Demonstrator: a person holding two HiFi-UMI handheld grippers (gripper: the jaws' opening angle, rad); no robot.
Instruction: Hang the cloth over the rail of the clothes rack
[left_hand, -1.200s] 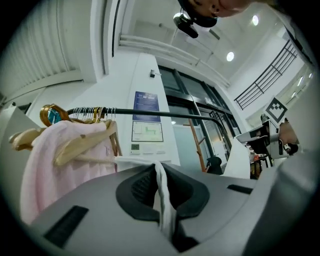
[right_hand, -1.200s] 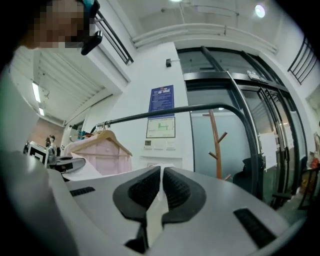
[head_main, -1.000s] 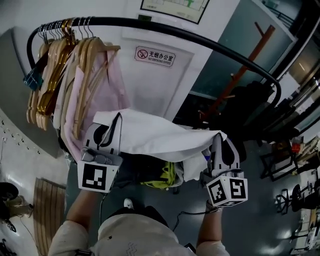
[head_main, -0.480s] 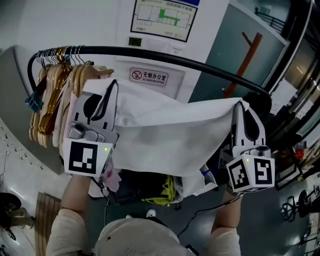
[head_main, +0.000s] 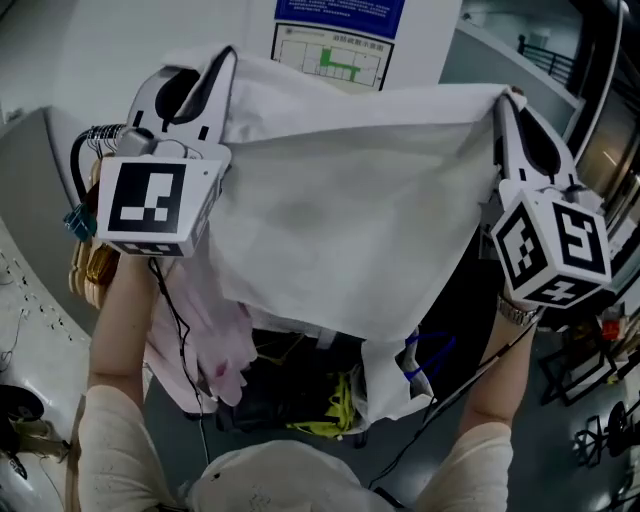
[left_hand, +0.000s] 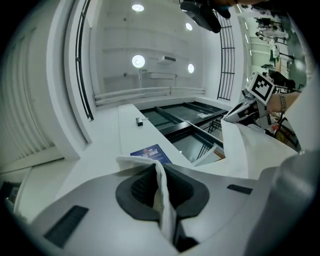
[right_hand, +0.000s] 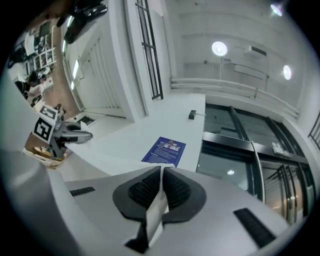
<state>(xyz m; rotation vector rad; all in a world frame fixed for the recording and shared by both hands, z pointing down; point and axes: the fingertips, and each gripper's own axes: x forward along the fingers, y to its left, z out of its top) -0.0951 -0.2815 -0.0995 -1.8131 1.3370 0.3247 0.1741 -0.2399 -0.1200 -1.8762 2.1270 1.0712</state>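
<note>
You've swung the cloth up to 12 o'clock, so it now covers the rail. The left gripper and right gripper have their jaws clamped on its top corners. Looks ready to drape over.

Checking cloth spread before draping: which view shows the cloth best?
Head view: the cloth hangs spread between left claw and right claw. Gripper views show mainly the pinched edge.

Matt white cloth, ribbed black gripper pads
</note>
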